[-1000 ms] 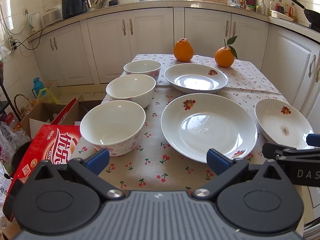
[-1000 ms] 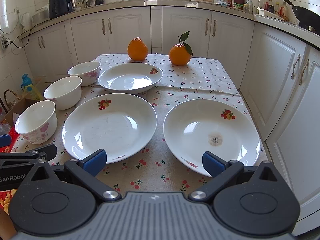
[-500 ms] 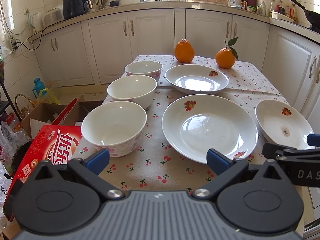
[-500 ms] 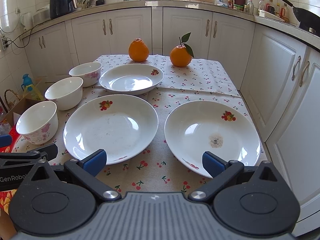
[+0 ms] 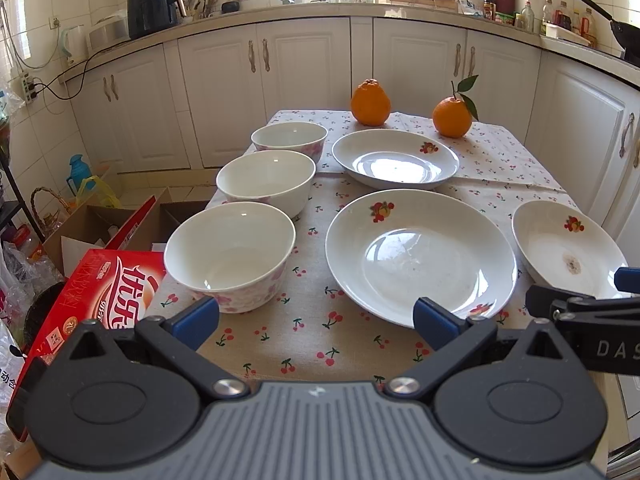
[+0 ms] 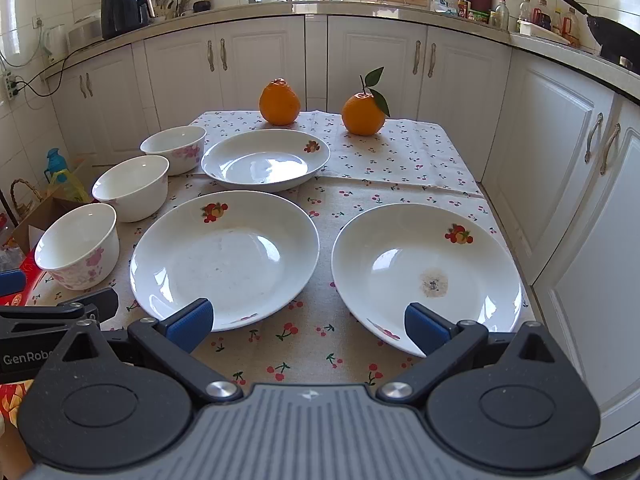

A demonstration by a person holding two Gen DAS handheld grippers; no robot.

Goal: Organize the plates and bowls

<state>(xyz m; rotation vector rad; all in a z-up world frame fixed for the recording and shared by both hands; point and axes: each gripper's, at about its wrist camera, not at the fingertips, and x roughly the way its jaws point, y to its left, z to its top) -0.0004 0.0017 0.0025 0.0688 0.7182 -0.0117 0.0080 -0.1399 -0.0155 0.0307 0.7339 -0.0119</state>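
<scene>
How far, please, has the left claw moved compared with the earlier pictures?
Cannot tell any real move: the left claw sits open before the nearest bowl, and the cabinets only drift slightly.

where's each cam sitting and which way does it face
Left wrist: on the left gripper, facing the pink-flowered white bowls; its blue-tipped fingers show, open.
Right wrist: on the right gripper, facing the stained white plate; its open fingers show.
Shared: the middle white fruit-print plate, two oranges.
</scene>
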